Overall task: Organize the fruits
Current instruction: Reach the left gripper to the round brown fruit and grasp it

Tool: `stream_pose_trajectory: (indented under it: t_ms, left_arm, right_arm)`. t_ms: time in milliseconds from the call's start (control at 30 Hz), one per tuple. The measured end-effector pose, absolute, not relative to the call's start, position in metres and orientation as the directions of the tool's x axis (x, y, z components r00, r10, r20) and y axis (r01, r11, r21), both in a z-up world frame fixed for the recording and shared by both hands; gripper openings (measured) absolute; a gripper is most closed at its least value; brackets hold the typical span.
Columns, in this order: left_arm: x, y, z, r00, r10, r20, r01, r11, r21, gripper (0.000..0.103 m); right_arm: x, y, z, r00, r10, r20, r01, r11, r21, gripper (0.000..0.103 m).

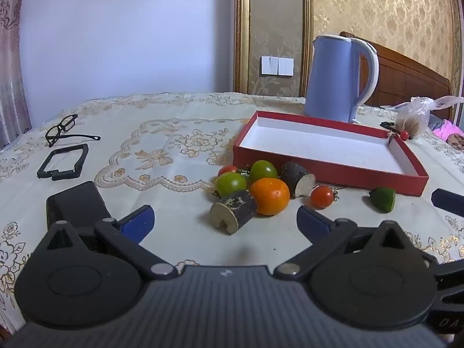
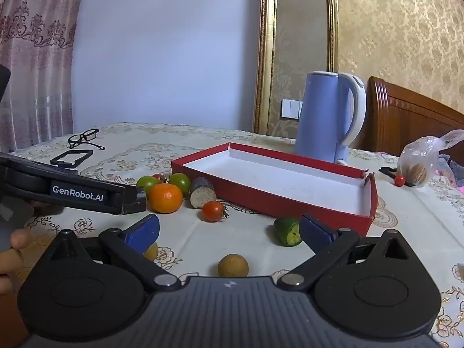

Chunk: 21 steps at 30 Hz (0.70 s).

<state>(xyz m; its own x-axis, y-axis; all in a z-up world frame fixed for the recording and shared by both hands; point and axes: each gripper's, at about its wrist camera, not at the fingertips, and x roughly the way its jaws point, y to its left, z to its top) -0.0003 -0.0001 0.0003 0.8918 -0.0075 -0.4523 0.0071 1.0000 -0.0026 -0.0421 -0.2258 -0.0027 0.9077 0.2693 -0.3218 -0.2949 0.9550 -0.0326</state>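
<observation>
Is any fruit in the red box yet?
No, the red box shows only its bare white floor; the orange sits outside on the tablecloth.

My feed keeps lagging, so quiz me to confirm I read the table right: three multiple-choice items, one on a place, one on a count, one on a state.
1. Where does the blue kettle stand?
A. behind the red tray
B. inside the tray
C. beside the eyeglasses

2. How many red cherry tomatoes lie among the fruit in front of the tray?
A. none
B. two
C. five

3. What is in the red tray?
A. the orange mandarin
B. nothing
C. the halved lime

Answers:
1 A: the kettle rises beyond the tray's far wall.
2 B: one sits right of the mandarin, another at the cluster's back left.
3 B: the white floor is bare, and both the left gripper and right gripper are open and hold nothing.
</observation>
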Motion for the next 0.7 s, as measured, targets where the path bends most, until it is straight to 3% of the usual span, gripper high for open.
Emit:
stream_pose_trajectory:
  t_ms: [267, 700]
  left_arm:
    - [-0.005, -0.006, 0.002, 0.897, -0.007, -0.443, 0.015, 1.0, 0.015, 0.103]
    - [-0.021, -0.003, -0.01, 0.896, -0.104, -0.432, 0.143, 0.988, 0.058, 0.103]
  right_arm:
    - [-0.043, -0.228, -0.005, 0.913, 0.256, -0.318, -0.286, 0.957, -0.05, 0.103]
    - [-0.047, -0.232, -0.006, 0.908, 0.256, -0.333, -0.296, 0.952, -0.075, 0.103]
